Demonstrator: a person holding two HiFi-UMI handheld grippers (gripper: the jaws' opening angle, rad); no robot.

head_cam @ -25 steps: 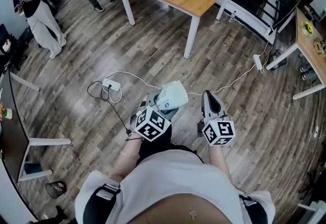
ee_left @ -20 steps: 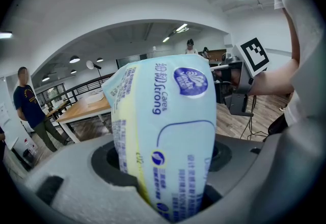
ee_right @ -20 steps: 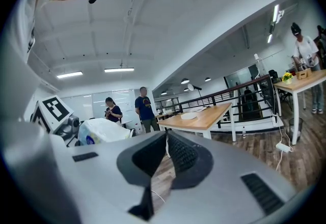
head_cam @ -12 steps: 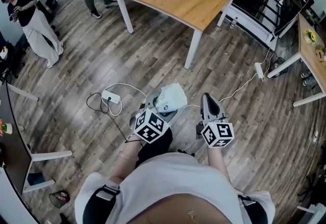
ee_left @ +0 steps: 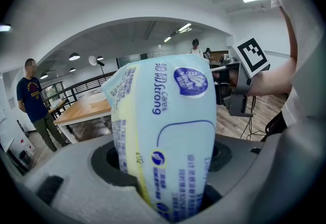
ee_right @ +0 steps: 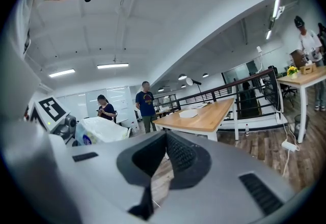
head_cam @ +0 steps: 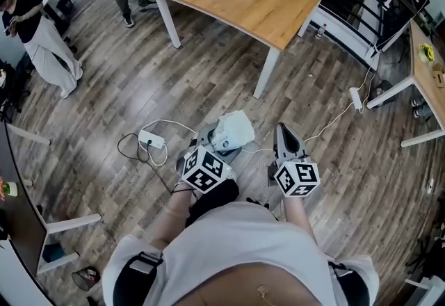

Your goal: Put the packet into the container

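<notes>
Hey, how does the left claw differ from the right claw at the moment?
The left claw is clamped on a pale blue packet, while the right claw holds nothing. The left claw's jaws stand wide apart around the packet; the right claw's jaws are closed together. Both are held side by side in front of the person, above the wooden floor.

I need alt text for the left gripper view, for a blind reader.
The left gripper holds a pale blue packet upright between its jaws. Behind it are a wooden table and a standing person.
</notes>
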